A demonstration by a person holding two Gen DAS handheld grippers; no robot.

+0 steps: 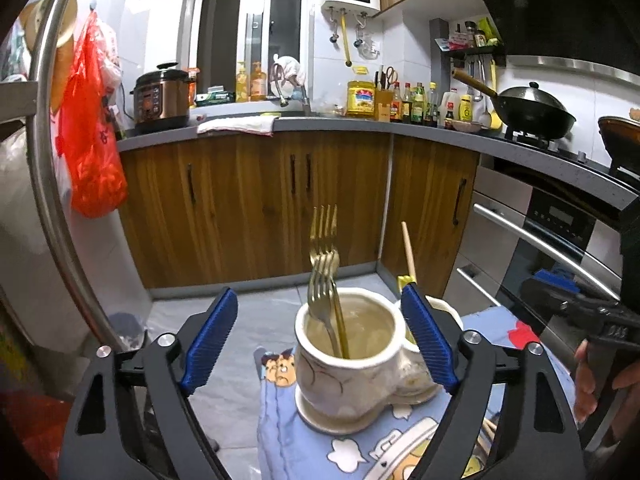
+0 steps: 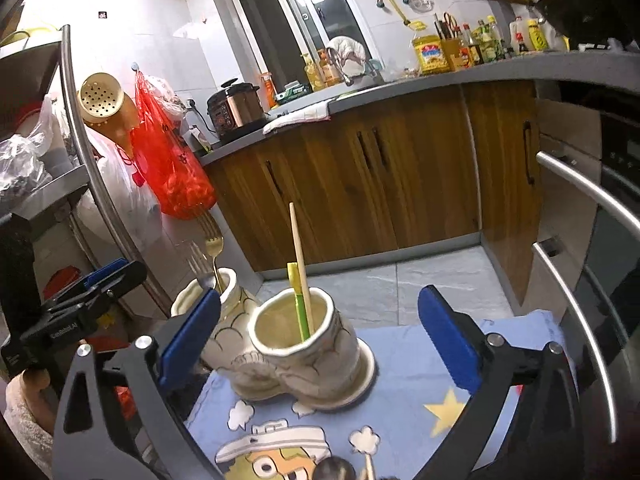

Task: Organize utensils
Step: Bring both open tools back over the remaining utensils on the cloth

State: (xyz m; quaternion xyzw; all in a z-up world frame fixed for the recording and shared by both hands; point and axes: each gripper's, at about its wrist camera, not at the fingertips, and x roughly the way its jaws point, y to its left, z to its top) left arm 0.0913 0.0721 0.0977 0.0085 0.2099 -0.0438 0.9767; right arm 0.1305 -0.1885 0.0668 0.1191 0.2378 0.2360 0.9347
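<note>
The utensils are already partly sorted, so read them from your left: two gold forks (image 1: pixel 325 264) stand tines-up in the left ceramic holder (image 1: pixel 344 364), which sits straight ahead of the left gripper (image 1: pixel 320 340), between its spread pads and touching neither. Those tongs stand wide apart and hold nothing. Just beyond their right pad is the second holder (image 2: pixel 308 348), carrying a wooden chopstick (image 2: pixel 299 264) and a green-and-yellow stick (image 2: pixel 297 300), both upright. That holder sits ahead of the right gripper (image 2: pixel 316 344), whose tongs are also fully apart and empty.

Near the bottom of the right view, close under those tongs, something round and dark (image 2: pixel 334 470) and a wooden tip lie on the cartoon cloth (image 2: pixel 420 408); probably loose utensils, but the edge is too cramped to be sure.

Expect the forks to be stiff, light and slick metal, so take one across the flat handle rather than the tines. The chopstick is thin and will roll; pinch it mid-shaft. The holders look like heavy, breakable ceramic
</note>
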